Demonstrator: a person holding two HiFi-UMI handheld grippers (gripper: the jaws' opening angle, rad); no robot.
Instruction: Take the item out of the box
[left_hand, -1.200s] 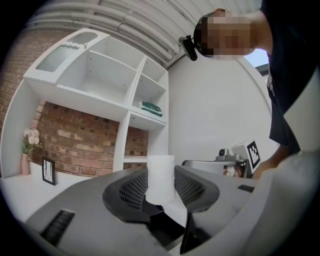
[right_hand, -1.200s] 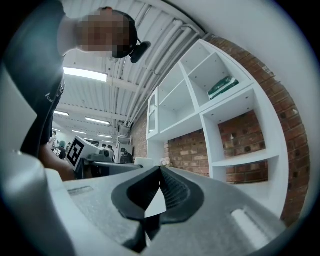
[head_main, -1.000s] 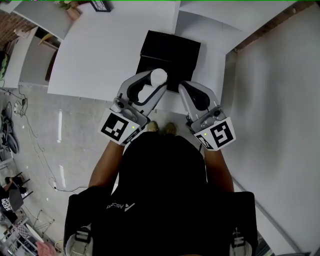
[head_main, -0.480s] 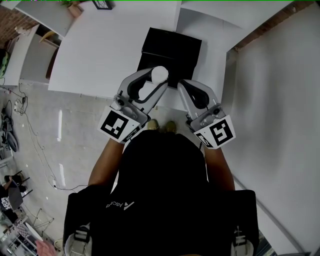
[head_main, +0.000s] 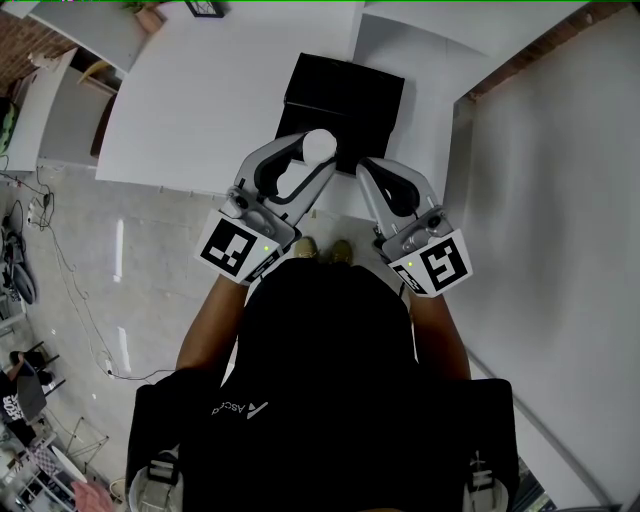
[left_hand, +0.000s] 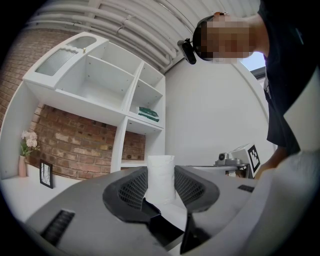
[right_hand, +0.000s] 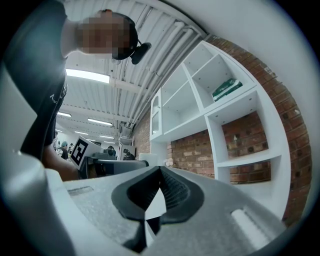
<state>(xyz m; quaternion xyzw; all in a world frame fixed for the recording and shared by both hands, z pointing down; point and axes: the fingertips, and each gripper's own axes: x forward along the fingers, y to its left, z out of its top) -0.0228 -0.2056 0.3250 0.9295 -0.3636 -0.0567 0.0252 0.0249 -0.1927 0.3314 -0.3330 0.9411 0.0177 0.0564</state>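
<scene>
White roll stands upright, pinched by the left gripper over the black box at upper middle, while the right gripper beside it is pressed together, empty.

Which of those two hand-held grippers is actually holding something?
The left hand-held gripper: its jaws are clamped on a white cylindrical item. The right hand-held gripper has its jaws shut together with nothing between them.
</scene>
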